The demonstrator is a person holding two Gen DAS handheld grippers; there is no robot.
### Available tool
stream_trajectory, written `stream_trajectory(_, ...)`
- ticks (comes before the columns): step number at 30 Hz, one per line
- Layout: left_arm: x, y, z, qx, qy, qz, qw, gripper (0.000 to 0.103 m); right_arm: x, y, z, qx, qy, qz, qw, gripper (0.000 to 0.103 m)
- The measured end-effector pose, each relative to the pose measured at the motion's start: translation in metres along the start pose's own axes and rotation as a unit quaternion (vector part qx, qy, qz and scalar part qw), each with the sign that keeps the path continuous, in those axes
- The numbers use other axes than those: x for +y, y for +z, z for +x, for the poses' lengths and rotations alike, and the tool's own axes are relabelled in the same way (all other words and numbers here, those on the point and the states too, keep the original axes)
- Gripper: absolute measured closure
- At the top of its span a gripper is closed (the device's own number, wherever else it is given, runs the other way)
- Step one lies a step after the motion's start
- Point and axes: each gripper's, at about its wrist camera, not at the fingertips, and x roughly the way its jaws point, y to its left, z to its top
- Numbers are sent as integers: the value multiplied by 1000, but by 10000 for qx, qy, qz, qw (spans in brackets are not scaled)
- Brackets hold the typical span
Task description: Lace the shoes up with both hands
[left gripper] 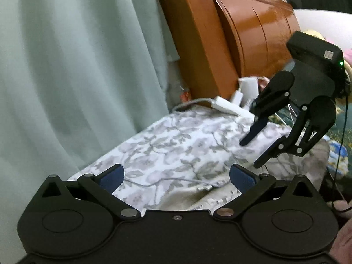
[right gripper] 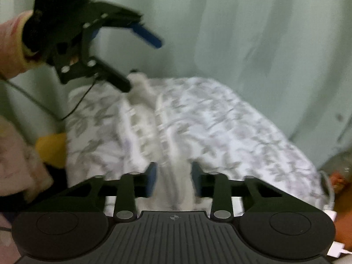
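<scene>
lace comes first: a thin white string [left gripper: 167, 181] that looks like a shoe lace lies on the bed's white cover with grey flowers [left gripper: 176, 140], just in front of the left tool [left gripper: 177, 176]. it runs mostly side to side in the left view, with a small bend in it. below it, close under that tool, sits a pale beige bit with tiny print [left gripper: 193, 200]. i think it is part of the shoe, but too little shows to be sure, so i cannot say which way the toe points.

the left tool has its blue pads [left gripper: 112, 177] spread very wide, with nothing in them. i think it is ready to take a lace end.

the right tool [right gripper: 173, 176] has its two pads close together. a pale blurry strip [right gripper: 176, 189] sits between them and runs straight away from the tool, up the picture. it may be lace or shoe. the blur hides whether the pads squeeze it, so i cannot tell if it is held.

both tools tip down at the bed from two sides, likely so each can pull one end.

around them, a pale green curtain [left gripper: 66, 66] hangs, and a shiny orange-brown wooden headboard [left gripper: 220, 33] stands behind with white plugs [left gripper: 226, 104] at its foot.
</scene>
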Motion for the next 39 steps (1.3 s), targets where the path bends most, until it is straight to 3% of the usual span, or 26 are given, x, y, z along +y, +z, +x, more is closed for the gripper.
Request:
stream_trajectory(3, -1, -1, 4, 155, -5, 21, 9999, 2, 1, -3, 9, 84, 193, -59, 9998, 89)
stream_trajectory(7, 7, 0, 9, 464, -269, -392, 9978, 2, -6, -5, 13, 66, 290, 89, 9995, 93)
stream_trajectory(19, 17, 2, 15, 361, -1373, -1066, 9841, 8, -22, -15, 15, -132, 796, 82, 9967, 101)
stream_trajectory(24, 21, 9, 26, 486, -2129, -1319, 9669, 29, -34, -24, 3, -474, 1170, -79, 9920, 101)
stream_trajectory(26, 18, 13, 34, 672, -2252, -1237, 9641, 30, -39, -28, 1, -633, 1392, -205, 9880, 101)
stream_trajectory(29, 15, 18, 48, 993, -2454, -1171, 9572, 40, -45, -29, 3, -695, 1564, -299, 9848, 101)
stream_trajectory(33, 6, 24, 62, 1407, -2578, -968, 9510, 50, -52, -29, 11, -709, 1717, -421, 9817, 101)
stream_trajectory(36, 1, 26, 69, 1695, -2626, -828, 9463, 69, -55, -29, 16, -685, 1878, -478, 9787, 101)
stream_trajectory(39, -1, 26, 76, 1930, -2611, -719, 9431, 70, -57, -28, 21, -654, 1970, -554, 9767, 101)
